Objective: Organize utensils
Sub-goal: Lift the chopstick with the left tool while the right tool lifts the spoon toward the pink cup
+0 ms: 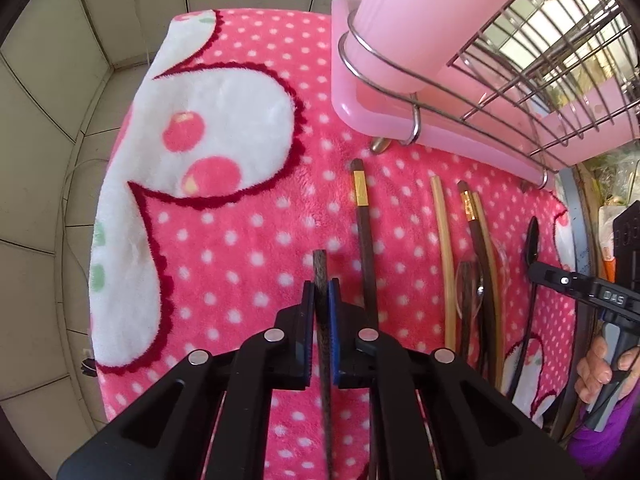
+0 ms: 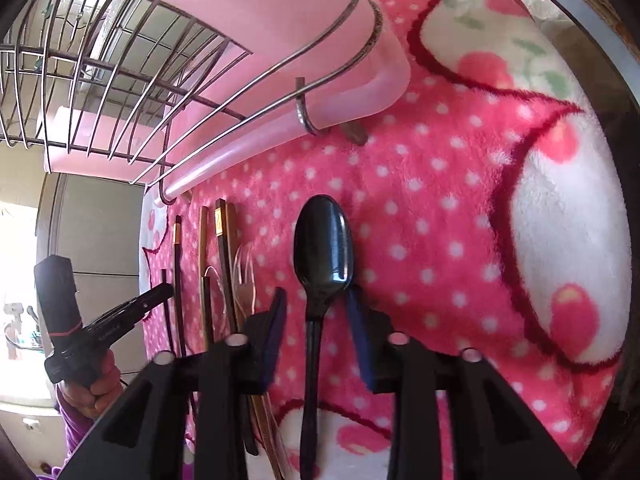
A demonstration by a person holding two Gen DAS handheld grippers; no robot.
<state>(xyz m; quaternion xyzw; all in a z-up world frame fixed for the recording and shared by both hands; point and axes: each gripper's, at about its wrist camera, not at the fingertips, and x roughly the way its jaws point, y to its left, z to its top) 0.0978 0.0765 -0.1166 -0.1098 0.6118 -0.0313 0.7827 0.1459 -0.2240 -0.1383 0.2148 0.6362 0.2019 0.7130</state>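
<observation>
My left gripper [image 1: 322, 286] is shut on a dark wooden chopstick [image 1: 320, 264], whose end sticks out just past the blue pads, above the pink dotted blanket [image 1: 248, 208]. My right gripper [image 2: 316, 296] stands open astride the neck of a black plastic spoon [image 2: 323, 240] lying on the blanket; a gap shows beside the handle. More utensils lie in a row: a dark chopstick with a gold band [image 1: 362, 216], a bamboo chopstick [image 1: 442, 240], another banded one [image 1: 468, 216] and clear plastic cutlery [image 1: 472, 288]. From the left wrist view the right gripper [image 1: 560, 280] sits at the spoon [image 1: 533, 240].
A wire dish rack [image 1: 540, 60] on a pink tray [image 1: 348, 92] stands at the far end of the blanket, with a tall pink utensil cup [image 1: 408, 12] clipped to its corner. Tiled walls lie beyond the blanket's left edge. A hand [image 2: 96, 392] holds the left gripper's handle.
</observation>
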